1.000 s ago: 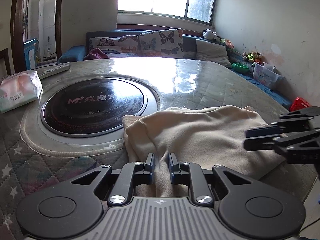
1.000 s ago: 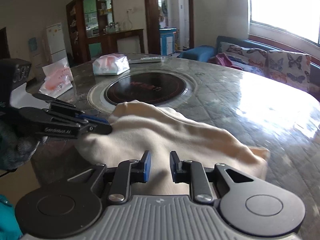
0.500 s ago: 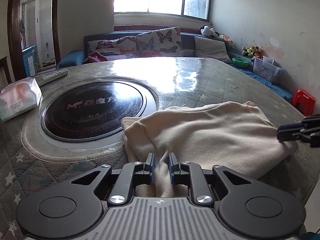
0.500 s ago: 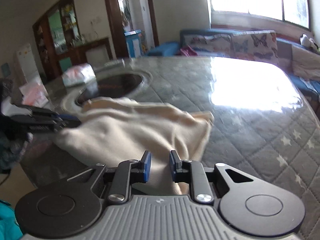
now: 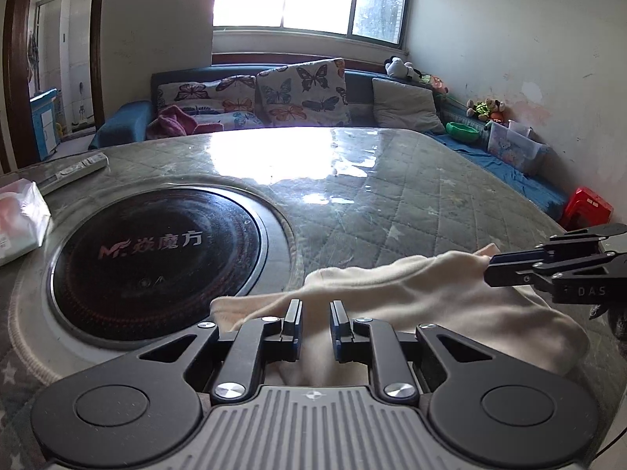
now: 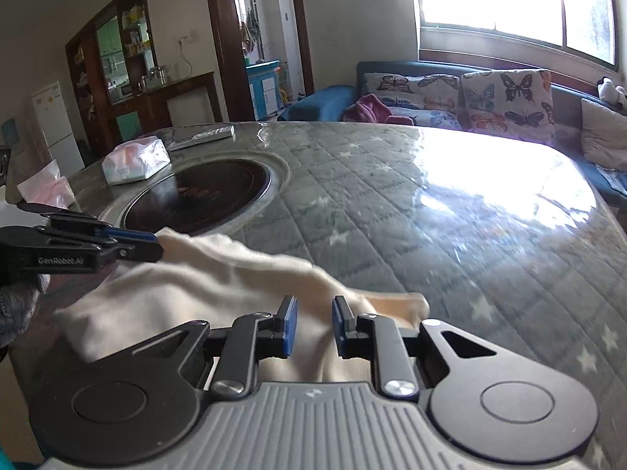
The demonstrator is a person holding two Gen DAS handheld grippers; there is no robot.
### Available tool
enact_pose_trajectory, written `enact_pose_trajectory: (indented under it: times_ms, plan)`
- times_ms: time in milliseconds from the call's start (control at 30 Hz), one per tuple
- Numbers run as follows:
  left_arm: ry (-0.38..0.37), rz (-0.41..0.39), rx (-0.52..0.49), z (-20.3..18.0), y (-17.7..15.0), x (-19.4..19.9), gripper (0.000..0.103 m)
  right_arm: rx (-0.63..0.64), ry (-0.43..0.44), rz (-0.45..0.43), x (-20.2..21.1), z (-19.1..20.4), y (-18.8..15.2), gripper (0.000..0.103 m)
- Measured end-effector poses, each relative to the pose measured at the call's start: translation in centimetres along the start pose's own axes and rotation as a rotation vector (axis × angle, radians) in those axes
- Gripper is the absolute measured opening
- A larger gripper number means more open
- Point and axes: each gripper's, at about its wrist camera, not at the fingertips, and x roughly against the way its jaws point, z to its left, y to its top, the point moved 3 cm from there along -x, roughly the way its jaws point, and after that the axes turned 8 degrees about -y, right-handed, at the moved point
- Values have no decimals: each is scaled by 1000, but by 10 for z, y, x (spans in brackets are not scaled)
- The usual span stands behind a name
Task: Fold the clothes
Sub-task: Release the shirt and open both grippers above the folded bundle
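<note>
Quilted table [image 5: 411, 203] by sofa; cream garment [image 5: 411, 297] lay bunched, pinched between left gripper [image 5: 315, 327] and right gripper [image 6: 313, 327], both clenched on it.

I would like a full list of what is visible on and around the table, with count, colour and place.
garment: one, cream, near table edge, held by both tongs
table: one, grey-green quilted cover
cooktop: one, black, round, set in the table
tissue pack: one, white-pink, beyond cooktop
remote: one, grey, far table side
sofa: one, blue, under window
butterfly cushions: cream, on sofa
stool: one, red, by wall
left tongs: black, shut on garment
right tongs: black, shut on garment
</note>
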Motion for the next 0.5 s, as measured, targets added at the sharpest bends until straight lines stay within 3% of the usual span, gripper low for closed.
enact_pose_trajectory:
  times_ms: [167,367,500]
  plan:
    - [13,28,13,5,2,-16,17,17,-17,40,-28,0,2,17]
    - [17,35,29,5,1,-17,18,27,-30,8,-15,6,-1,22]
    - [20,33,29,-2,1,-14,31,48,-16,-7,-2,17,-5,32]
